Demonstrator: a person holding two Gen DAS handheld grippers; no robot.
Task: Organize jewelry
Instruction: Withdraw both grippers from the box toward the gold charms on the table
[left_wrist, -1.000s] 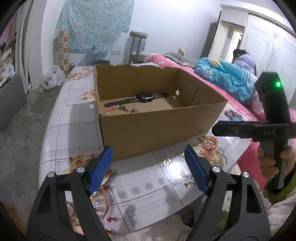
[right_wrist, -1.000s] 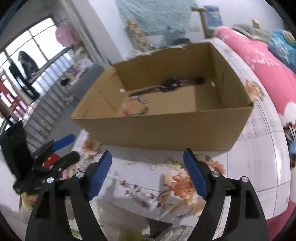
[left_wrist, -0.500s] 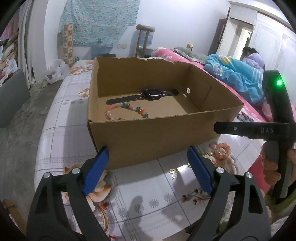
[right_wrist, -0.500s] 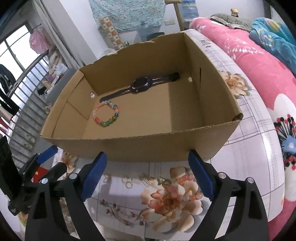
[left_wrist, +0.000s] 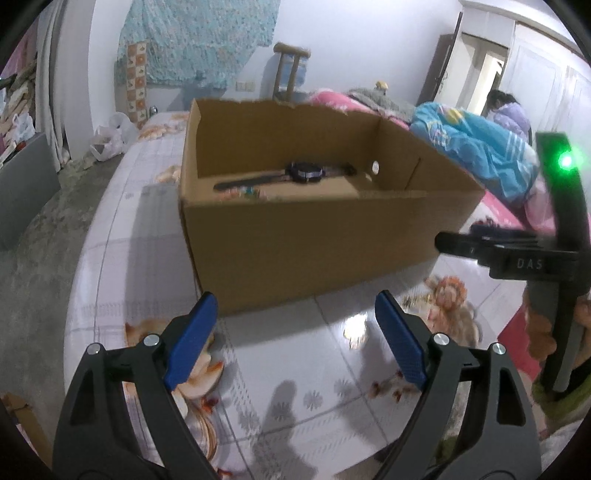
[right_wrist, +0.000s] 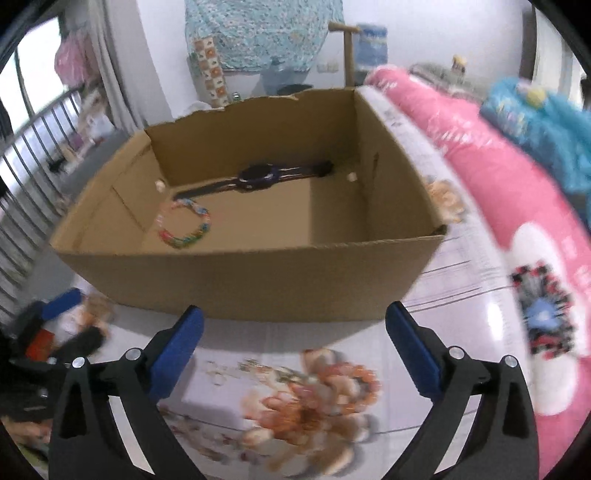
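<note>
The long table covered in white floral-print oilcloth carries the open brown cardboard box, which stands near the table's front end. Both grippers hover in front of the box's near wall, above the cloth.

The left gripper has its blue-padded fingers spread wide, with nothing between them. The right gripper is likewise spread wide and empty.

Inside the box, the black wristwatch with a flat strap lies stretched along the far wall. The multicoloured beaded bracelet lies on the box floor just in front of it, toward the left wall — the two appear apart, not touching.

Small gold-coloured earrings or clips lie on the cloth just in front of the box; motion blur prevents counting them.

Risks, as judged from here:
- The small pieces are thin and flat on slick cloth — wide pads may slide over them or flick them off the table edge.
- A low approach could push the light box backward.
</note>
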